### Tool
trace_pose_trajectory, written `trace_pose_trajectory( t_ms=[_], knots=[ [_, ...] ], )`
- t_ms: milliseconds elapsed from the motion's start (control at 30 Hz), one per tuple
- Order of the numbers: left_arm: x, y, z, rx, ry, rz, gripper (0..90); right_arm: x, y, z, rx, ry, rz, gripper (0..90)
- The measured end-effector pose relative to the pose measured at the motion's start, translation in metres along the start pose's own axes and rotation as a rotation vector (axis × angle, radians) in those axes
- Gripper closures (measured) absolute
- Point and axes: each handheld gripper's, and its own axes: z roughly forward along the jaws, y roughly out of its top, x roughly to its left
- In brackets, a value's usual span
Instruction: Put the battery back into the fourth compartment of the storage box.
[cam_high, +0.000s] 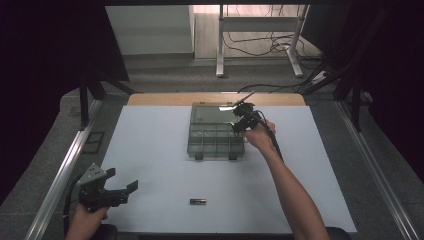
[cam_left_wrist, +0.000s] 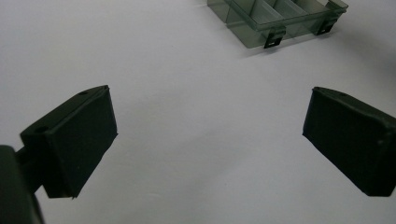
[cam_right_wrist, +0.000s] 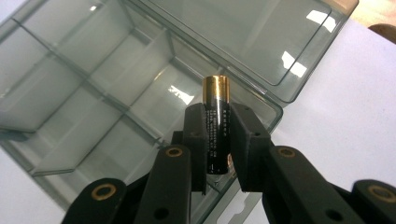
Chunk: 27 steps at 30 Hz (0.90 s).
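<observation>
Right gripper, arm outstretched, clamps a battery upright over the open compartment box at its right edge. Left gripper, jaws wide apart and empty, rests at the bench's near-left corner; second battery lies near the front edge.

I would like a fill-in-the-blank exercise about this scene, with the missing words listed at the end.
1. The right hand-held gripper is shut on a ____.
2. It holds it above the clear organizer box, whose lid is ____.
3. The left hand-held gripper has its jaws ____.
4. A second battery lies on the white ____.

Missing words: battery; open; open; table
</observation>
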Motion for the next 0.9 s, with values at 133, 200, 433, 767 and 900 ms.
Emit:
trace_pose_trajectory(
  t_ms=[133,200,433,767,900],
  knots=[
    [0.000,0.000,0.000,0.000,0.000,-0.002,3.6,-0.002,-0.001,0.006,0.008,-0.016,0.010,70.0],
    [0.000,0.000,-0.001,0.000,0.001,-0.002,3.5,-0.003,-0.001,0.004,-0.008,-0.005,0.019,63.5],
    [0.000,0.000,0.000,0.001,0.002,0.001,3.5,0.003,-0.002,-0.012,-0.053,0.022,-0.018,40.2],
    [-0.001,0.000,0.000,0.003,0.004,0.005,3.6,0.024,-0.015,-0.032,-0.120,0.055,-0.119,15.1],
    [-0.001,0.000,0.000,0.004,0.005,0.005,3.6,0.034,-0.023,-0.040,-0.124,0.094,-0.132,6.5]
  ],
)
